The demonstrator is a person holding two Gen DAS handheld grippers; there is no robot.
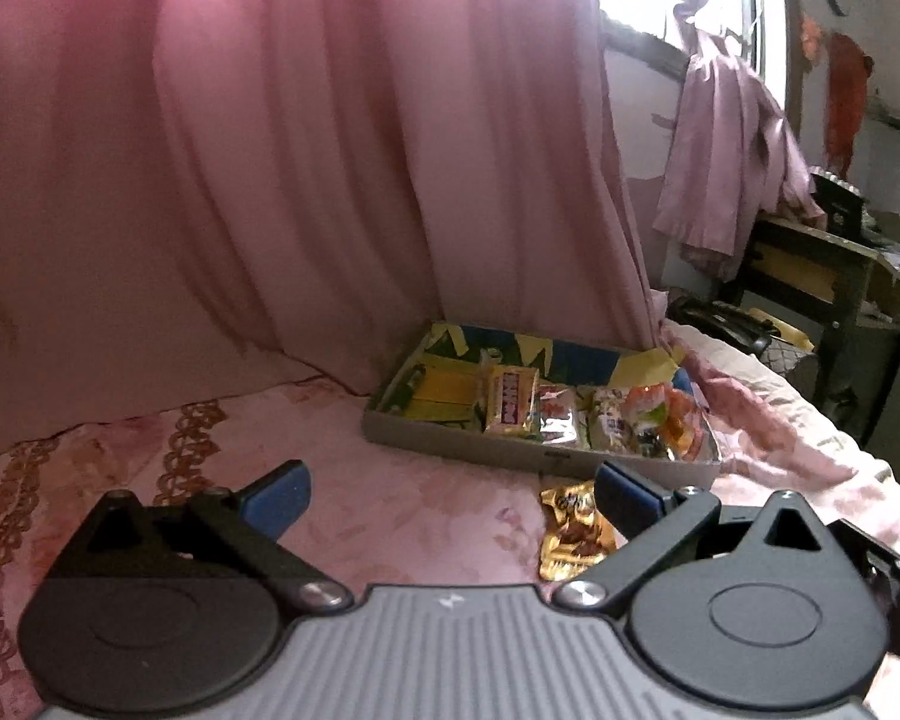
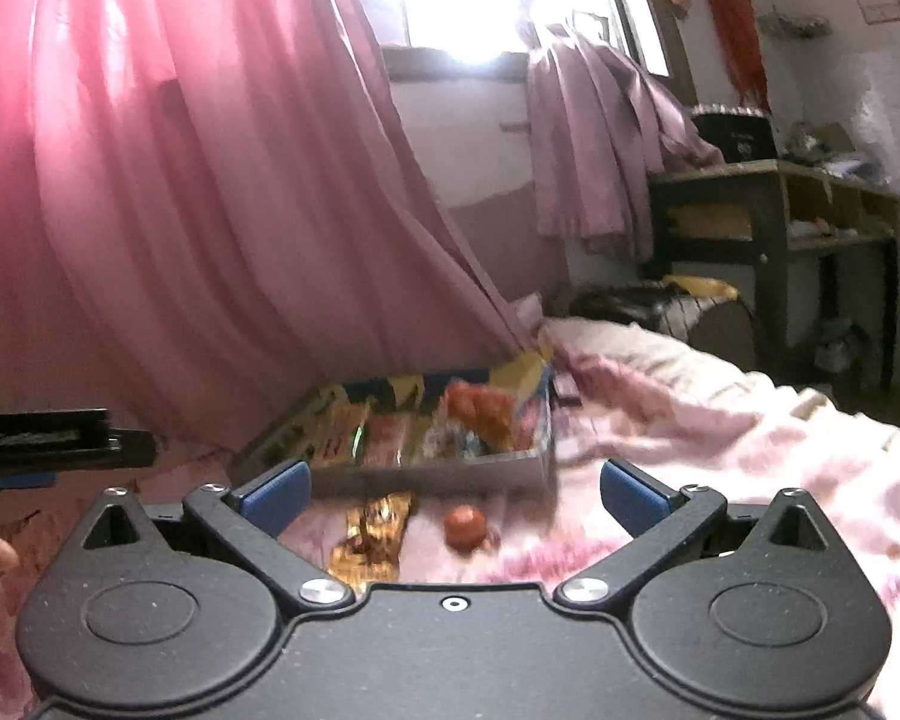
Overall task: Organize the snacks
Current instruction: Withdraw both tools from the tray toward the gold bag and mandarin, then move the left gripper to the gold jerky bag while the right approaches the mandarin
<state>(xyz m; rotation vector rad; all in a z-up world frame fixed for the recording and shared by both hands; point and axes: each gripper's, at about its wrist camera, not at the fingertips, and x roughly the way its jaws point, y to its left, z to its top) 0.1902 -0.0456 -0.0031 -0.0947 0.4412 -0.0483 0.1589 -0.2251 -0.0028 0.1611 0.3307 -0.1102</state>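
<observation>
Left gripper point(image 1: 450, 495) spread wide, nothing between fingers, hovering over pink bedspread point(image 1: 390, 510) just short of snack tray point(image 1: 450, 441). Right gripper point(image 2: 453, 495) likewise wide open & empty, same approach angle, view blurred. Tray sitting on bed against pink curtain point(image 1: 270, 150), holding yellow packet point(image 1: 447, 390), red-and-yellow pack point(image 1: 513, 399), silver packs & orange-wrapped pieces at right end point(image 1: 669, 420). Gold wrapper point(image 1: 573, 531) lying loose on bedspread just in front of tray; in right wrist view same gold wrapper point(image 2: 375, 534) beside small round orange-red snack point(image 2: 465, 528), both outside tray, apart from each other
</observation>
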